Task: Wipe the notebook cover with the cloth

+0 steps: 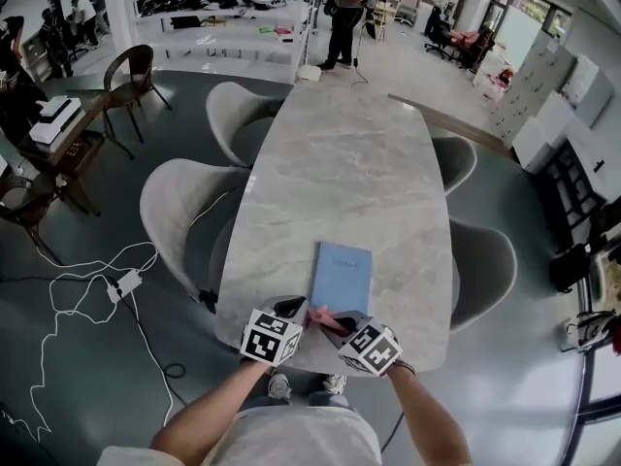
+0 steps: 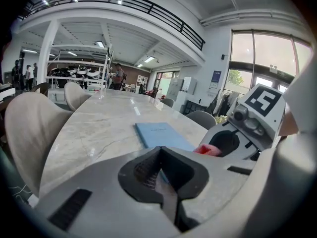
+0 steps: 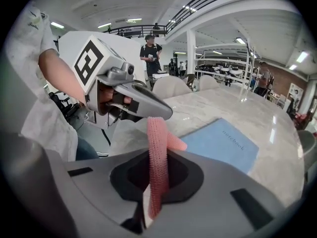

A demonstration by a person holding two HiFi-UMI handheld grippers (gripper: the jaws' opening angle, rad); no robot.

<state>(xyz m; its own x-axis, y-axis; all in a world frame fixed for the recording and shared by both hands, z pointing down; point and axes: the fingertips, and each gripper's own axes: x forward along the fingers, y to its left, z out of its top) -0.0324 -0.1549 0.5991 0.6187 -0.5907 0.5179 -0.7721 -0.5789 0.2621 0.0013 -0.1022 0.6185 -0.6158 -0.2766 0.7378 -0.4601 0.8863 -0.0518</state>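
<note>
The flat light-blue notebook (image 1: 341, 274) lies closed on the pale, marble-look oval table (image 1: 349, 163), near the person's end and just ahead of both tools. The cover sits bare, with nothing on it, so the wiping looks not yet started; the whole pass over the cover is left to do.

Just short of the notebook's near edge hangs the nubbly pink cloth (image 3: 157, 148), clear of the cover. The right gripper (image 3: 156, 157) has it: jaws clamped together on the strip, which stands up out of the pinch and flops towards the notebook.

The left gripper (image 2: 159, 152) is right alongside, jaws pressed together with nothing showing between them in its own view. Its tip sits close by the cloth's free end, though I can't tell whether they touch.
</note>
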